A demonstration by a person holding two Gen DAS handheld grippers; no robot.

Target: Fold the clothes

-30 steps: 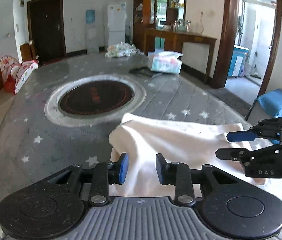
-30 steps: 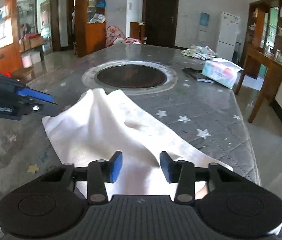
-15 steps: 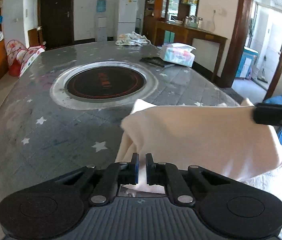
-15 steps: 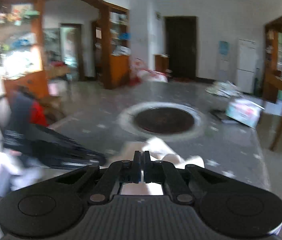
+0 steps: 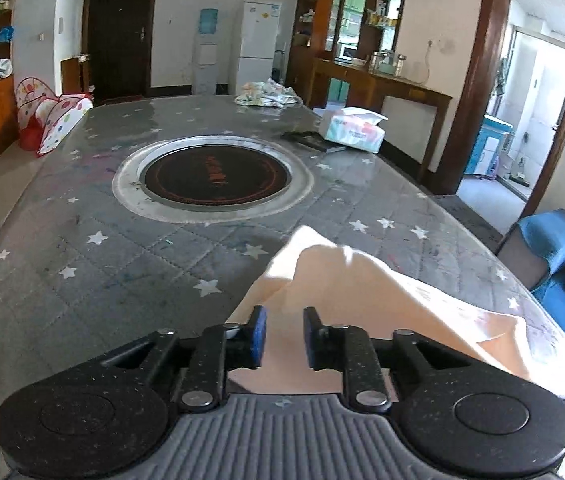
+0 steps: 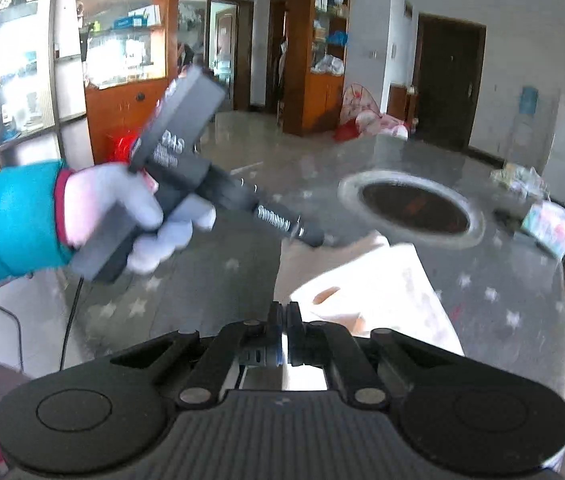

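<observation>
The table (image 5: 82, 248) fills most of both views; its grey quilted cover carries white stars, and a round dark cooktop (image 5: 216, 176) sits in a pale ring at its middle.

The cream cloth (image 5: 362, 296) lies on the near part of the table, on the right in the left wrist view. It is a plain, pale, soft fabric, partly doubled over itself, with one fold raised into a peak above the tabletop and a corner trailing toward the table's right edge. The right wrist view is blurred, yet shows the same cloth (image 6: 382, 288) bunched just ahead of the fingers.

The left hand (image 6: 122, 216), in a white glove with a teal sleeve (image 6: 6, 220), holds the left gripper (image 5: 282, 334). Its jaws are opening; the cloth lies behind the gap and the blue pads (image 5: 259, 336) do not press on it.

The right gripper (image 6: 284, 330) has its jaws closed together; whether cloth is pinched between them cannot be told.

At the far right of the table stands a tissue box (image 5: 352, 130) with a white tissue standing out of its top. Just beside it lies a flat dark object (image 5: 312, 141), and beyond is a crumpled patterned bundle (image 5: 266, 94).
</observation>
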